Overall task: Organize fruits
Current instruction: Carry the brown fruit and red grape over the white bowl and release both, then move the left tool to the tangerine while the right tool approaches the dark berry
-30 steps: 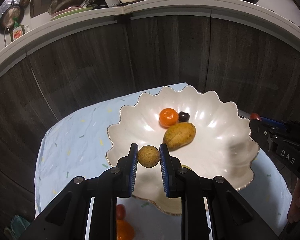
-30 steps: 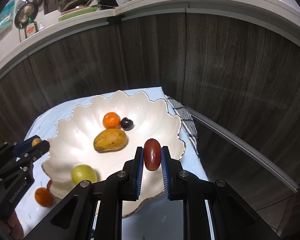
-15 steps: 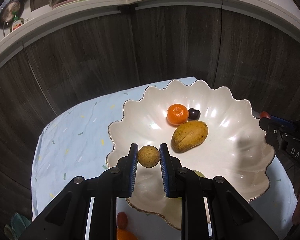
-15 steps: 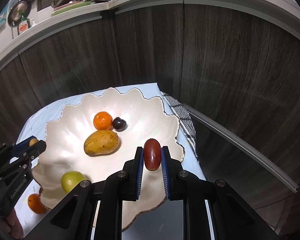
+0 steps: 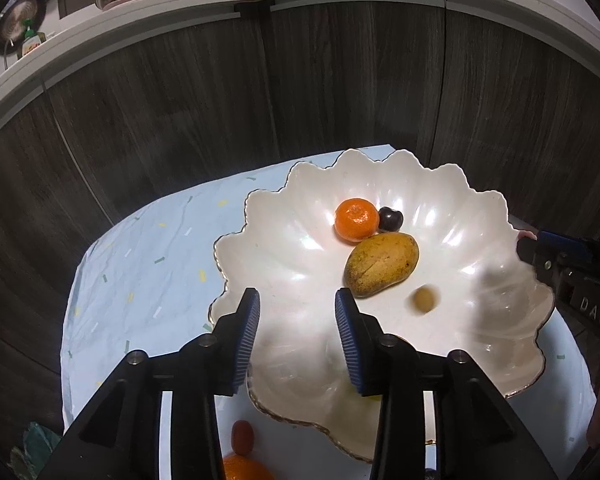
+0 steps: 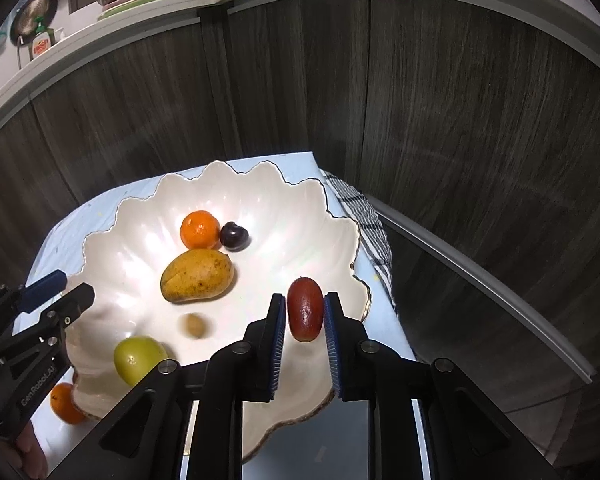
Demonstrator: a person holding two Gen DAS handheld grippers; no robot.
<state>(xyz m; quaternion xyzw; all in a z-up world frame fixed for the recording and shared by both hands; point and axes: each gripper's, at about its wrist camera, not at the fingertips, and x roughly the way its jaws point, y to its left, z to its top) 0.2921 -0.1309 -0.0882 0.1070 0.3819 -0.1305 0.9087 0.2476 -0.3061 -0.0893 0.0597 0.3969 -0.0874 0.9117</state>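
bowl (image 6: 340, 216), five fruits inside, perhaps one blurred

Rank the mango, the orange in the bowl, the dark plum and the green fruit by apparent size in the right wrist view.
1. mango
2. green fruit and orange: alike; the green fruit lies nearer the camera, so unranked
3. dark plum

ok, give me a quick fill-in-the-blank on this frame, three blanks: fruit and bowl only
The mango lies inside the white ____.
The dark cherry touches the ____, which lies just beyond the mango.
The oblong fruit between the right gripper's opening jaws is ____ in colour.

Missing words: bowl; orange; red
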